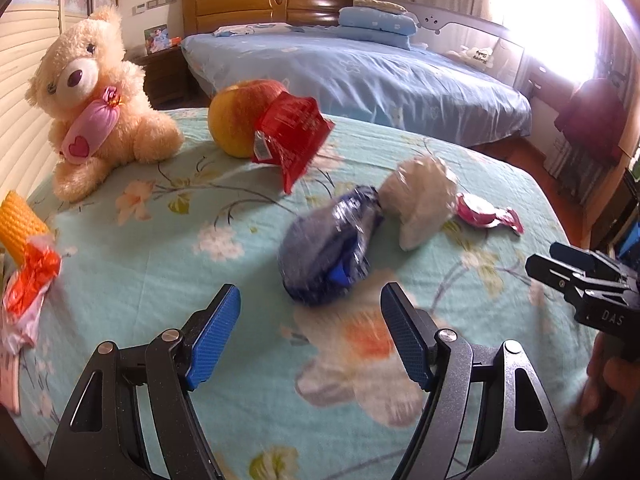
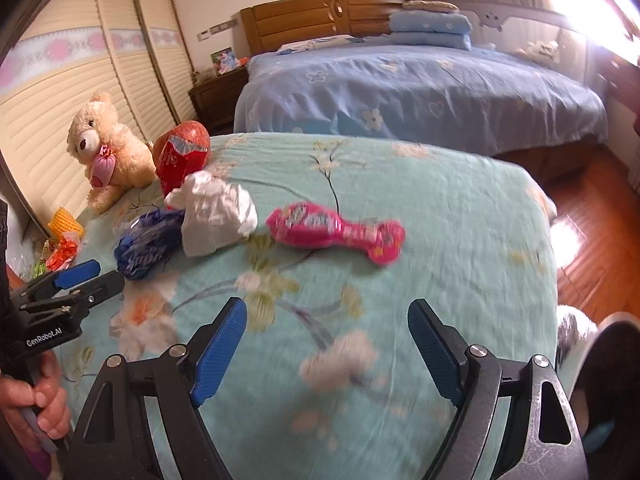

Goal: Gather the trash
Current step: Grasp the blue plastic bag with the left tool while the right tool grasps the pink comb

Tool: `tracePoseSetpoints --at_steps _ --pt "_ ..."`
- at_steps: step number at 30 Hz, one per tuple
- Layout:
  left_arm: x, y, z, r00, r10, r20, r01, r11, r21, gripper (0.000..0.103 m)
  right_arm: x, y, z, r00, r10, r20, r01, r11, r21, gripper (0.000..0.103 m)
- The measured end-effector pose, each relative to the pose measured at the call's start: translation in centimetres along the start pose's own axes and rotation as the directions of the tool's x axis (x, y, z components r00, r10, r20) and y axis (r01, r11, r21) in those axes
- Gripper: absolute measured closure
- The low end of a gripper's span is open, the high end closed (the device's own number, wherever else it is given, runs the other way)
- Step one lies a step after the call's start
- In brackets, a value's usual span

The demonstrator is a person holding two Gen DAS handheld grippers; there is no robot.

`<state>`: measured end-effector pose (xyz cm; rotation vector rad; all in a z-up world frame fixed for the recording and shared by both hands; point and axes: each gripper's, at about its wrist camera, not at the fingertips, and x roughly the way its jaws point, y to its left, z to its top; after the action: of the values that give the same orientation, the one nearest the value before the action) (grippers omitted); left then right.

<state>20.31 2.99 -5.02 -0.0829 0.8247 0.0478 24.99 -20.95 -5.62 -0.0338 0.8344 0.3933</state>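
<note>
Left hand-held gripper (image 1: pixel 310 336) open, empty, above the bed (image 1: pixel 160 280) near a blue wrapper (image 1: pixel 328 248). Right hand-held gripper (image 2: pixel 326 346) open, empty; pink wrapper (image 2: pixel 336 232) ahead.

Floral mint-green bedsheet (image 2: pixel 440 208), pink wrapper (image 2: pixel 336 230), dark blue wrapper (image 1: pixel 328 248), cream teddy bear (image 1: pixel 92 92).

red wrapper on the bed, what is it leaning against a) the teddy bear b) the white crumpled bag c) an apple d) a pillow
c: the red wrapper rests against the apple, with the teddy bear apart to one side and the white crumpled bag nearer the camera.
</note>
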Motion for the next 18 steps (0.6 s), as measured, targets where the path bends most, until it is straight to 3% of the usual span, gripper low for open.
tracePoseSetpoints --at_steps 6,13,15,16,17,18 --pt "1.5 0.4 1.3 1.000 0.015 -0.004 -0.015 1.000 0.016 0.026 2.4 0.1 2.6 1.000 0.016 -0.008 -0.017 0.991 -0.130 0.019" --pt "2.8 0.5 1.8 1.000 -0.007 -0.029 0.007 1.000 -0.002 0.026 6.5 -0.2 4.1 0.993 -0.015 -0.117 -0.010 0.978 -0.207 0.023" --pt "3.1 0.5 1.8 0.999 -0.016 -0.033 0.015 1.000 -0.010 0.028 6.7 -0.5 4.1 0.993 -0.036 -0.115 0.013 0.980 -0.197 0.040" --pt "3.2 0.5 1.8 0.999 -0.020 -0.033 0.019 1.000 -0.012 0.039 6.5 -0.6 4.1 0.993 -0.038 -0.108 0.017 0.981 -0.191 0.047" --pt "3.3 0.4 1.8 0.999 -0.026 -0.039 0.026 1.000 -0.011 0.054 6.3 -0.7 4.1 0.994 -0.043 -0.103 0.023 0.982 -0.186 0.064" --pt "3.5 0.3 1.7 0.998 -0.032 -0.049 0.031 0.999 -0.010 0.060 6.2 -0.9 4.1 0.994 -0.047 -0.102 0.028 0.984 -0.178 0.078"
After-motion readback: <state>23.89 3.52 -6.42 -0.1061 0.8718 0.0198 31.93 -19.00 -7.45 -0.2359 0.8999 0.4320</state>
